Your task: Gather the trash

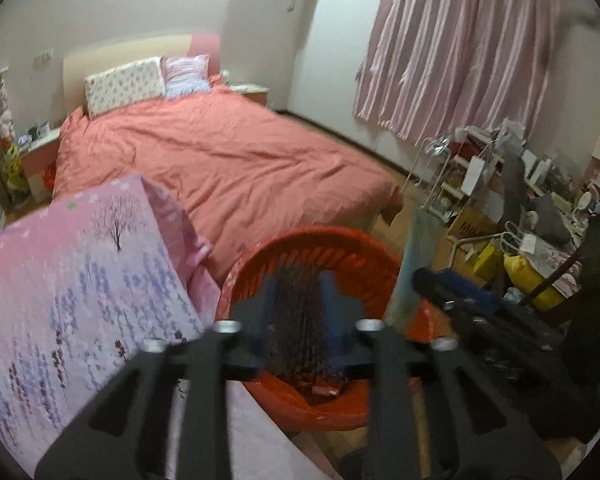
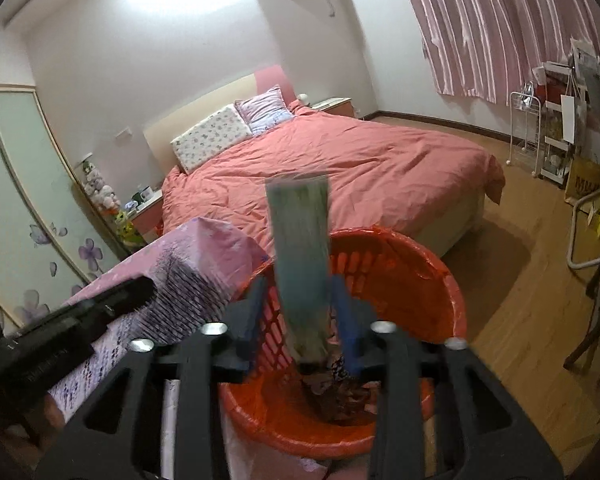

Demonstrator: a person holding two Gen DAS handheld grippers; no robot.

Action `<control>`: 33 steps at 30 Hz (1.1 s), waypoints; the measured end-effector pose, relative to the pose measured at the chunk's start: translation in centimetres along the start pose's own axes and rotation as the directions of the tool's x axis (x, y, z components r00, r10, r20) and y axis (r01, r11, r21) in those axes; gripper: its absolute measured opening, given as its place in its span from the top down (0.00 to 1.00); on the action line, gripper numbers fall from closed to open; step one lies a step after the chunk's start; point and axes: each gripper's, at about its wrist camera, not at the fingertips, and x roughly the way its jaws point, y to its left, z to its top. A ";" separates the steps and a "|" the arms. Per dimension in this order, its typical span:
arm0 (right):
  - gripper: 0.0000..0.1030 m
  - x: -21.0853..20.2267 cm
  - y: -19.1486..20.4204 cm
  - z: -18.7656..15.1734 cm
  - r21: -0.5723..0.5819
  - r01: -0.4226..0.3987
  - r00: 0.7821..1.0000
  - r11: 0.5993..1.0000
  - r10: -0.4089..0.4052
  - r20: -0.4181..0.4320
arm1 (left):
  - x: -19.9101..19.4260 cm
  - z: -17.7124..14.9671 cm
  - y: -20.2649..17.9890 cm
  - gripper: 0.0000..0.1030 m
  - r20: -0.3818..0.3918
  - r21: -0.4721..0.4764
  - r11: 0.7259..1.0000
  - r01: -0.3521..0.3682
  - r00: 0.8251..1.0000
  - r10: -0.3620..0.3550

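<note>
A red slatted trash basket [image 1: 332,256] lined with a red bag stands on the floor by the bed; it also shows in the right wrist view [image 2: 420,272], with dark scraps at its bottom. My right gripper [image 2: 300,320] is shut on a flat pale blue-green wrapper [image 2: 300,240] that stands upright over the basket. From the left wrist view that wrapper [image 1: 414,256] and the right gripper [image 1: 452,296] are at the basket's right rim. My left gripper [image 1: 296,320] is open and empty, over the basket's near side.
A bed with a salmon duvet [image 1: 220,160] lies beyond the basket. A pink floral cloth [image 1: 68,272] covers a surface at the left. Cluttered racks, boxes and bags [image 1: 500,208] stand at the right under a pink curtain. Wood floor [image 2: 520,300] lies to the right.
</note>
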 end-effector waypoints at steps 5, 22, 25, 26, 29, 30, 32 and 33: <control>0.36 -2.5 0.7 -1.2 -0.050 0.026 0.999 0.998 -0.024 0.021 | -0.3 -1.3 1.5 0.62 -0.014 0.005 0.998 -0.055 0.998 0.055; 0.02 -14.8 8.0 -8.5 -0.152 0.189 0.973 0.970 -0.164 0.164 | -21.3 -13.8 4.9 0.04 0.279 -0.037 0.904 -0.426 0.864 0.419; 0.02 -15.7 9.5 -10.1 -0.173 0.241 0.959 0.955 -0.207 0.194 | -23.7 -16.7 4.5 0.04 0.304 -0.051 0.851 -0.523 0.803 0.512; 0.02 -15.9 9.9 -10.5 -0.179 0.263 0.953 0.948 -0.226 0.202 | -24.2 -17.3 4.3 0.04 0.306 -0.055 0.839 -0.541 0.791 0.530; 0.02 -16.2 11.0 -11.3 -0.178 0.318 0.937 0.931 -0.280 0.208 | -25.6 -18.9 4.5 0.04 0.290 -0.085 0.834 -0.546 0.787 0.545; 0.02 -16.3 11.1 -11.4 -0.176 0.321 0.936 0.930 -0.284 0.206 | -25.9 -19.1 4.5 0.04 0.281 -0.097 0.837 -0.539 0.792 0.542; 0.02 -16.4 11.5 -11.4 -0.173 0.332 0.933 0.927 -0.297 0.202 | -26.5 -19.8 4.8 0.04 0.257 -0.134 0.837 -0.530 0.798 0.546; 0.02 -16.7 11.6 -11.7 -0.174 0.333 0.934 0.927 -0.298 0.200 | -26.7 -20.0 4.9 0.04 0.251 -0.146 0.836 -0.529 0.798 0.548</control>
